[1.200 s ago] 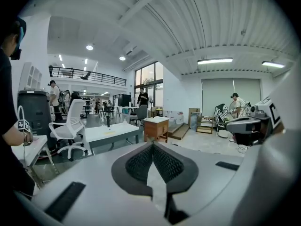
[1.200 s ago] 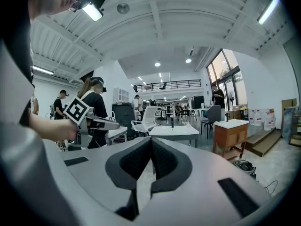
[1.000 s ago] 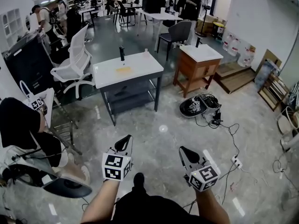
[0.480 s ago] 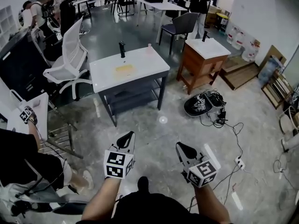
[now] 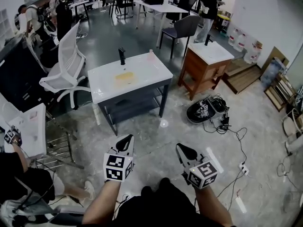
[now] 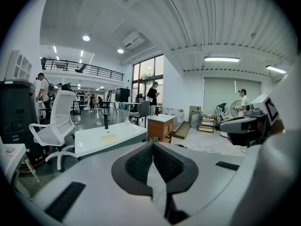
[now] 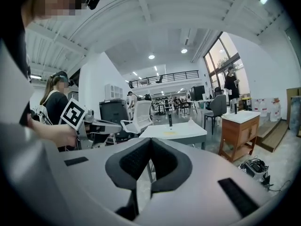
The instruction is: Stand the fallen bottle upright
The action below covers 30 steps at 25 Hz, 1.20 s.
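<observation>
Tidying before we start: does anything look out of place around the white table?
Loose cables sprawl across the floor beside the wooden cabinet, trailing to a power strip. On the white table lies a yellowish patch; what it is cannot be told.

Two grippers counted — left gripper (image 5: 126,140) and right gripper (image 5: 180,149) — one white-topped table (image 5: 142,77), one wooden cabinet (image 5: 194,72), one white office chair (image 5: 64,63), one grey chair (image 5: 183,26) seen nearby.

Big open lab-slash-office space: bare concrete floor (image 5: 161,141), a white worktable (image 5: 142,72), mesh office chair (image 5: 66,63), cables (image 5: 222,122) sprawled loose on the ground. Railed mezzanine (image 6: 80,68) up top, and I think rows of desks (image 5: 161,7) with people (image 5: 210,4) at the back, kinda tiny though.
</observation>
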Tool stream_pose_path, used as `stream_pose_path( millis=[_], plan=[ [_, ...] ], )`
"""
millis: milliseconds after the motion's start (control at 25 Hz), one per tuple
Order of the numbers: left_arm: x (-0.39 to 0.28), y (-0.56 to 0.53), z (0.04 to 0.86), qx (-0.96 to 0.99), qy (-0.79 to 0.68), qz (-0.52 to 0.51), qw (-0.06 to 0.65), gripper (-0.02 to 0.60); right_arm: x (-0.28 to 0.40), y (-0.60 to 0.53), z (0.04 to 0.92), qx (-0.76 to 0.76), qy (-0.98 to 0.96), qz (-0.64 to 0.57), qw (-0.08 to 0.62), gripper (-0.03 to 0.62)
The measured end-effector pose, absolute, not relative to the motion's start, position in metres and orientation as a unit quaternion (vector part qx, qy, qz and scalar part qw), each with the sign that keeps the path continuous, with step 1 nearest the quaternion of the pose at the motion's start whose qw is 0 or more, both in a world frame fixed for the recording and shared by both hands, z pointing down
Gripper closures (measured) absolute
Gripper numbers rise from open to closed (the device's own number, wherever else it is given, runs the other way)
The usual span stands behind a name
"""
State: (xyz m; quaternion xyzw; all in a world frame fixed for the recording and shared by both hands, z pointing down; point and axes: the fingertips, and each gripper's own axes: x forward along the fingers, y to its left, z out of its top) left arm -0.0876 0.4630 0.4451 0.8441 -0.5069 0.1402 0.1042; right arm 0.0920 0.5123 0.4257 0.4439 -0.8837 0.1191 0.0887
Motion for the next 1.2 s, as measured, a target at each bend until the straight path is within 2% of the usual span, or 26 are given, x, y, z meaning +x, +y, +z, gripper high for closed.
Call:
stream_pose_path(
  millis=[400, 800, 1200],
  plan=[
    [-0.067, 0.349, 0.469, 0.828, -0.525, 0.161, 0.113, 0.563, 0.116, 0.384, 0.459, 0.418, -0.892, 0.147, 0.085, 0.58],
    [-0.009, 0.183, 0.458, 0.809, -0.549, 0.169, 0.128, 0.563, 0.167, 0.207, 0.458, 0.375, -0.908, 0.166, 0.089, 0.58],
    [0.02, 0.078, 0.46, 0.798, -0.562, 0.184, 0.116, 0.563, 0.199, 0.1, 0.467, 0.354, -0.913, 0.173, 0.105, 0.58]
  ],
)
